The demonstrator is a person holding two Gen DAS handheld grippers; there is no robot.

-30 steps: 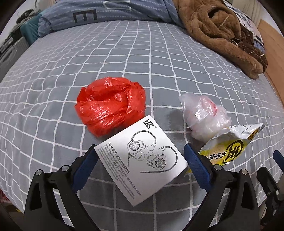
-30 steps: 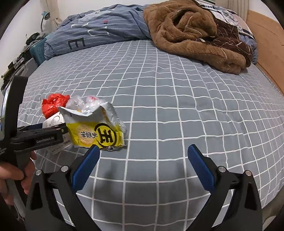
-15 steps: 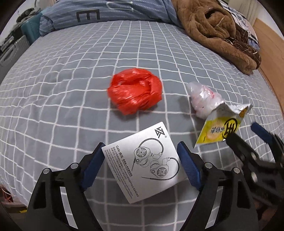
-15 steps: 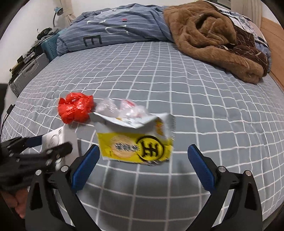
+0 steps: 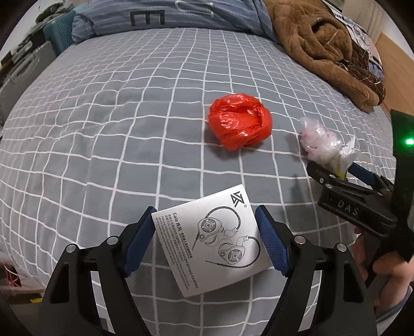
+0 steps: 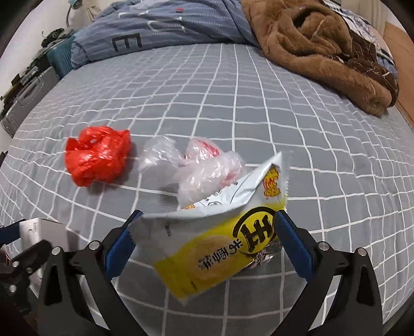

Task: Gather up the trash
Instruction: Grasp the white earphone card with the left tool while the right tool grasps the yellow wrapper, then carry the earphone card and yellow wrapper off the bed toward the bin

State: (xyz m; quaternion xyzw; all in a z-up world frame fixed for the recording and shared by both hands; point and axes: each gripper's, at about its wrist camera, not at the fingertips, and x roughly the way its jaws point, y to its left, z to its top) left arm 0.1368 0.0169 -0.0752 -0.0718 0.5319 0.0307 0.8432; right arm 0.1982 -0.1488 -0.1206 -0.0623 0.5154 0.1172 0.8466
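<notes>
On the grey checked bedspread (image 5: 129, 129) lie a crumpled red plastic bag (image 5: 240, 124) (image 6: 97, 155) and a clear plastic bag (image 5: 319, 143) (image 6: 199, 170). My left gripper (image 5: 205, 209) has a white earphone leaflet (image 5: 209, 245) between its jaws, which are closing, both blue pads touching the sheet's edges. My right gripper (image 6: 207, 214) stands wide open over a yellow and silver snack wrapper (image 6: 220, 248) that fills the gap between its fingers. In the left wrist view the right gripper (image 5: 333, 168) shows at the right edge, beside the clear bag.
A brown fleece blanket (image 6: 323, 46) is heaped at the far right and a blue striped duvet (image 6: 168, 23) at the head of the bed. A teal crate (image 5: 59, 33) and a grey case (image 6: 28, 103) stand off the left side. A hand (image 5: 388, 271) holds the right gripper.
The left jaws have narrowed onto the leaflet and carried it left, away from the red bag. The right gripper has moved left and down until the yellow wrapper sits between its fingers.
</notes>
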